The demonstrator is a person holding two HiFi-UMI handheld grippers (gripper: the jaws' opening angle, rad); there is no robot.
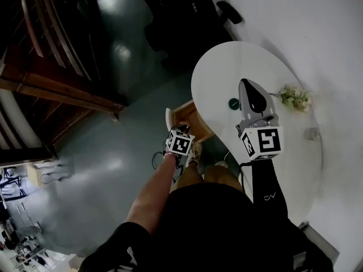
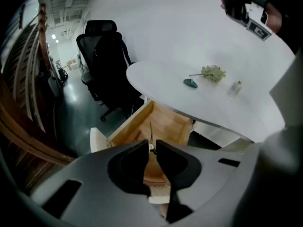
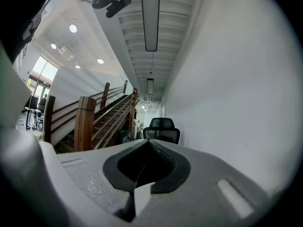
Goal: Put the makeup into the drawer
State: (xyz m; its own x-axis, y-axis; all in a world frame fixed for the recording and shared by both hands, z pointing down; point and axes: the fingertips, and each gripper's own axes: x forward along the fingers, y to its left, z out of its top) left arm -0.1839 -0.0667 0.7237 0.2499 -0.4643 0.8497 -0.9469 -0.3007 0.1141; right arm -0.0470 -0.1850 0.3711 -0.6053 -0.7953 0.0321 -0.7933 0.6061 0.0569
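The white round table stands over an open wooden drawer. Above this drawer the left gripper points down into it with its jaws nearly together, pinching between the tips a thin makeup stick that reaches toward the inside of the drawer. The right gripper hangs over the table top and points level toward the wall, its jaws pressed together with nothing between them. On the table lie a small flower sprig, a green thing near it and a small clear bottle.
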